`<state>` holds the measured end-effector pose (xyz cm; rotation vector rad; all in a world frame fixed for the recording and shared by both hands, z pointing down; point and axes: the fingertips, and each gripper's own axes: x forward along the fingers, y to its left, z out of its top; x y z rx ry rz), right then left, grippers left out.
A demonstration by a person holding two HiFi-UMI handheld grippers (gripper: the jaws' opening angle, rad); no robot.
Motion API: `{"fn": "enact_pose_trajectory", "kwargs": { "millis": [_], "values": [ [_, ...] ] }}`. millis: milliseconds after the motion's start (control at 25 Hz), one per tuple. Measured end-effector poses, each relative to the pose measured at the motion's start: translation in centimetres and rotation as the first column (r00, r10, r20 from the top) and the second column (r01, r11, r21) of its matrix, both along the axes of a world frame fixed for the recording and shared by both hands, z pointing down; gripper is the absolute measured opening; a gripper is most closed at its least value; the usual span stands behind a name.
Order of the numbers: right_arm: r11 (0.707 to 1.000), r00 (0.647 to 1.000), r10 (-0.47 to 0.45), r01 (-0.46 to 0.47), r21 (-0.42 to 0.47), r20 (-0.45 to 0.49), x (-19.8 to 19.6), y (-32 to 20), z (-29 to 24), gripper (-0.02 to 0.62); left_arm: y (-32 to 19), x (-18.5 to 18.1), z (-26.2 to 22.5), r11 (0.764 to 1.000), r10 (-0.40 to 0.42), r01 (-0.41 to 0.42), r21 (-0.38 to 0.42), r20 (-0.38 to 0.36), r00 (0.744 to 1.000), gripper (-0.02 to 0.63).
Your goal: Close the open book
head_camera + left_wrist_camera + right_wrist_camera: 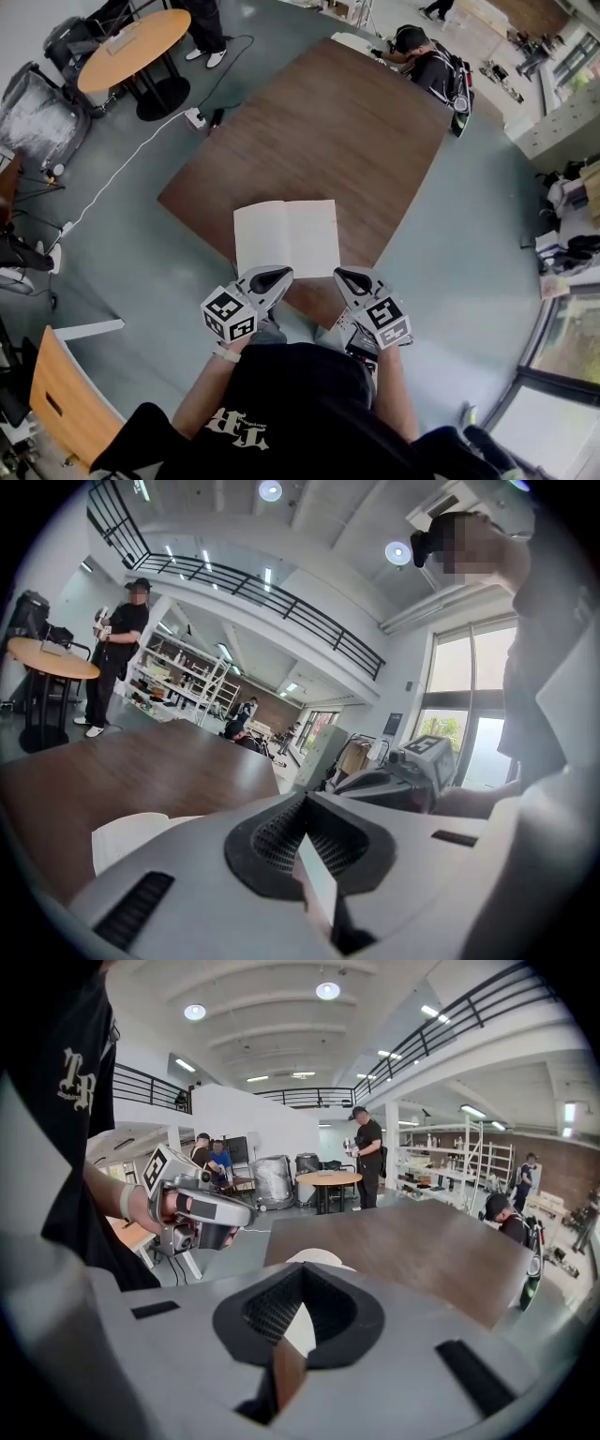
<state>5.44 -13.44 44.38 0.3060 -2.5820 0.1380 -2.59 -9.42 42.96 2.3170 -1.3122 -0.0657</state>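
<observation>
Standing at the closest corner of a large dark-brown wooden table [347, 122], looking steeply down on an open book with blank white pages [286, 236]. Spread flat near that corner, spine running away from the body. Holding a grey plastic left gripper [272, 278] with a marker cube at the book's near left edge, and a matching grey right gripper [349, 279] at its near right edge, one on each side of the spine and clearly apart from each other. Tips right at the page border; touching the paper or just above it, impossible to tell. Left jaws brought together with nothing between them, only a pale sliver of page [127, 841] showing low beside them in the left gripper view. Right jaws likewise pressed fully together and empty, pointed down along the tabletop with the white page [319, 1258] just past the tips. Farther off on the grey floor [469, 244]: a round orange-topped table [136, 47] on a black pedestal, a white cable [122, 169] trailing toward the big table, and a person [427, 66] in dark clothes seated at the far corner.
</observation>
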Motion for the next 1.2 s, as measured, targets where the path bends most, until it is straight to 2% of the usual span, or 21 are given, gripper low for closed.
{"fn": "enact_pose_trajectory", "kwargs": {
  "millis": [200, 400, 760, 920, 1200],
  "values": [
    [0.998, 0.998, -0.033, 0.036, 0.051, -0.046, 0.8, -1.2, 0.8, -0.015, 0.1, 0.6, 1.1, 1.000, 0.000, 0.000, -0.009, 0.006, 1.000, 0.005],
    [0.997, 0.995, -0.057, 0.061, 0.052, -0.085, 0.7, -2.2, 1.8, -0.015, 0.4, 1.1, 2.4, 0.999, 0.000, -0.001, -0.040, -0.019, 1.000, 0.005],
    [0.988, 0.988, -0.147, 0.149, 0.043, -0.039, -3.2, -2.0, 2.9, -0.015, 0.8, 0.6, 3.7, 0.996, -0.050, 0.046, -0.072, -0.060, 0.997, 0.006],
    [0.987, 0.986, -0.161, 0.162, 0.011, -0.045, -5.1, -1.0, 4.8, -0.015, 2.0, -0.7, 5.2, 0.991, -0.090, 0.081, -0.104, -0.087, 0.992, 0.005],
    [0.972, 0.974, -0.219, 0.212, -0.104, -0.055, -8.2, 2.4, 9.3, -0.015, 4.4, -4.2, 9.1, 0.971, -0.179, 0.158, -0.180, -0.109, 0.978, 0.005]
  ]
}}
